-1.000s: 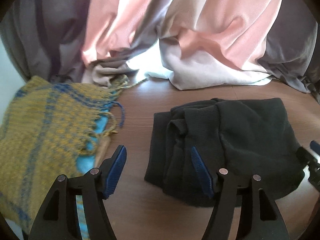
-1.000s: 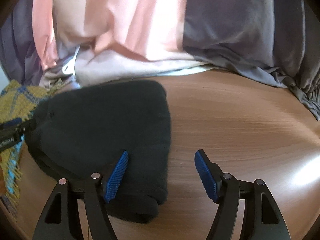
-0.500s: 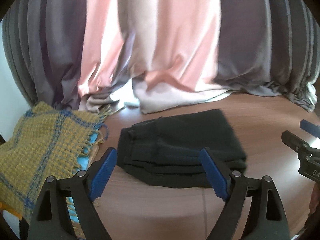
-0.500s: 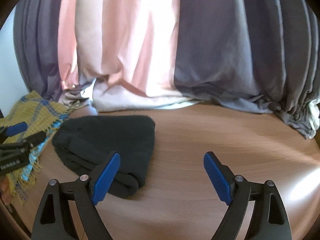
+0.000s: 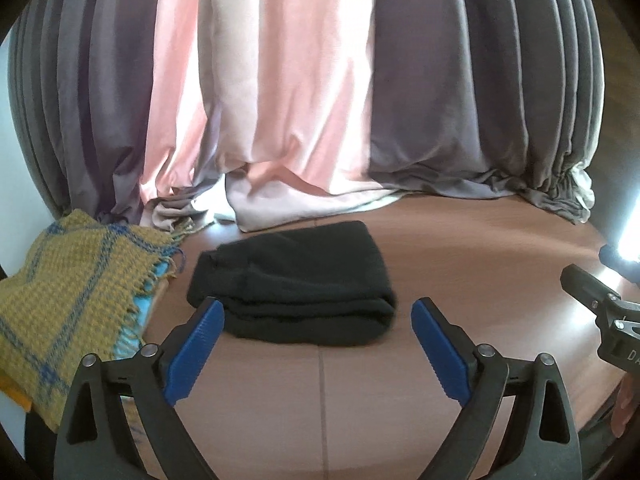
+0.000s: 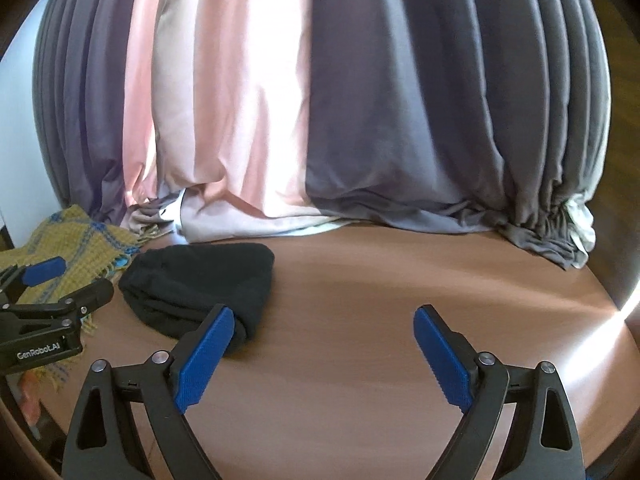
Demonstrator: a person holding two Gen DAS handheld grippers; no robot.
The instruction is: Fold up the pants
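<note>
The black pants (image 5: 292, 280) lie folded into a compact stack on the brown wooden table (image 5: 460, 248). My left gripper (image 5: 318, 320) is open and empty, held just in front of the stack and clear of it. In the right wrist view the pants (image 6: 200, 284) lie at the left. My right gripper (image 6: 324, 328) is open and empty, to the right of the stack over bare wood. The right gripper also shows at the right edge of the left wrist view (image 5: 600, 300). The left gripper shows at the left edge of the right wrist view (image 6: 44, 304).
A yellow and blue woven blanket (image 5: 68, 300) with fringe lies left of the pants. Grey, pink and beige curtains (image 5: 304, 100) hang behind and pool on the table's far edge. Bright sunlight hits the table's right side (image 6: 600, 328).
Both grippers have pulled back and up from the pants, which now lie smaller and farther away. The fingers stayed open throughout.
</note>
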